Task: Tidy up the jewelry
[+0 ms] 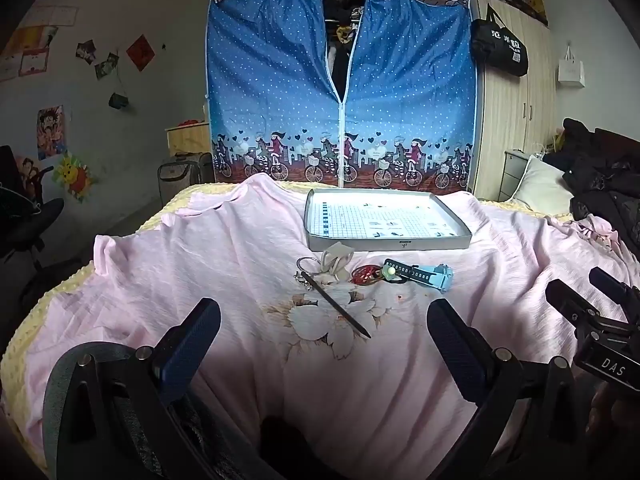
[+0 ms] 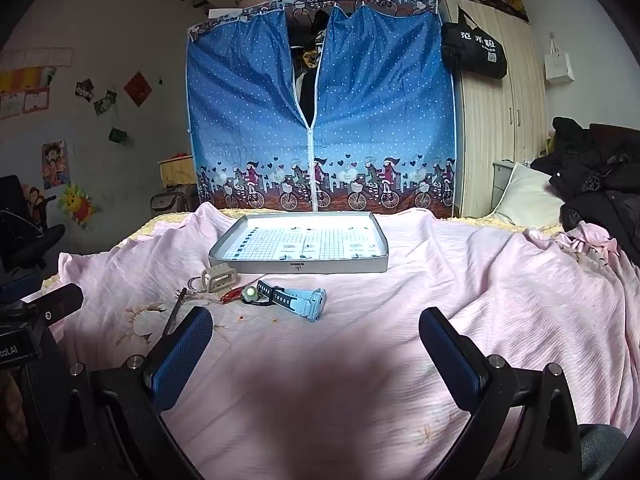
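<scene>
Office chair (image 1: 28, 216): far left of the left gripper, off the bed, beside a wall hung with posters.
Pink bedsheet (image 1: 200, 248): spread under both grippers, wrinkled, flower print straight ahead of the left one.
Key ring (image 1: 309, 265): ahead of the left gripper, leftmost of the cluster, touching the beige piece.
Dark pin (image 1: 335, 305): long and thin, lying slantwise between the left gripper's fingers and the cluster, its upper end by the key ring.
Beige clip (image 1: 336, 262): just beyond the pin, near the front wall of the tray.
Red ornament (image 1: 366, 274): right of the beige clip, touching a small green-and-white bead (image 1: 390, 271).
Blue watch (image 1: 424, 274): right end of the cluster, ahead and left of the right gripper, strap dark at one end, flat on the sheet.
Grey tray (image 1: 390, 243): just behind the cluster, shallow, gridded paper inside, nothing of the cluster in it.
Blue fabric wardrobe (image 1: 340, 92): behind the bed, zip partly undone.
Dark clothes (image 2: 592, 176): heaped far right of the right gripper, by a white pillow.
Left gripper (image 1: 324, 340): spread wide, empty, above the sheet, nothing between fingers and pin.
Right gripper (image 2: 316, 344): spread wide, empty, over bare sheet, short of the watch.
</scene>
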Action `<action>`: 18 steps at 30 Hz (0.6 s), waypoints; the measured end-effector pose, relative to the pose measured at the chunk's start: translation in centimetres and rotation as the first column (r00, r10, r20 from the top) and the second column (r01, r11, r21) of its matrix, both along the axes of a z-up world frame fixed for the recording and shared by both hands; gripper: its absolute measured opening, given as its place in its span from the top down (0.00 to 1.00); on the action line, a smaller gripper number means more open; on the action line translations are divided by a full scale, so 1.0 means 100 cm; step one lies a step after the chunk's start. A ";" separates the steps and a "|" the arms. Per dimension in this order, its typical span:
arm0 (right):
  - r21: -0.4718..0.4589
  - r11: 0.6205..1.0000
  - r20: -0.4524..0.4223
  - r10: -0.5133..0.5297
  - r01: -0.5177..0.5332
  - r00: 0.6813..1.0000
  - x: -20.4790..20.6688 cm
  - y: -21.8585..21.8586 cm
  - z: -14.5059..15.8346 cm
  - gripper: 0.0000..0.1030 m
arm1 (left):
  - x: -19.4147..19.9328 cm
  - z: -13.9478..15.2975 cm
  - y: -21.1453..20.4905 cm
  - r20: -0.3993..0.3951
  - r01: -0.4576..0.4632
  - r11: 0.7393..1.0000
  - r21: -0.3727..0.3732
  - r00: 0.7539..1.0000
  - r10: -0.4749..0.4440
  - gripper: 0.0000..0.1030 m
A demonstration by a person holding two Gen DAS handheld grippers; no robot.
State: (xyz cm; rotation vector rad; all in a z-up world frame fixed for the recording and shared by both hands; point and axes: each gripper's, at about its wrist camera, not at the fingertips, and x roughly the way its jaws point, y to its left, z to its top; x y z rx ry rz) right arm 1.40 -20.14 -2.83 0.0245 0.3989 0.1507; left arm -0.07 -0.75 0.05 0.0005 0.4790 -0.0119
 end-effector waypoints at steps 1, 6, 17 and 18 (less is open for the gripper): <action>-0.001 1.000 -0.001 0.000 0.000 1.000 0.000 0.000 0.000 0.00 | 0.000 0.000 -0.001 -0.002 -0.001 1.000 0.003 1.000 0.001 0.01; -0.002 1.000 -0.002 0.000 0.000 1.000 0.000 0.000 0.000 0.00 | 0.000 0.000 -0.001 -0.004 0.000 1.000 0.002 1.000 0.000 0.01; -0.003 1.000 -0.004 0.001 -0.001 1.000 -0.001 0.000 -0.001 0.00 | -0.001 0.000 -0.001 -0.002 0.000 1.000 0.002 1.000 0.000 0.02; -0.003 1.000 -0.004 0.001 -0.001 1.000 -0.001 0.000 -0.001 0.00 | 0.000 0.000 -0.001 -0.002 0.000 1.000 0.002 1.000 0.000 0.01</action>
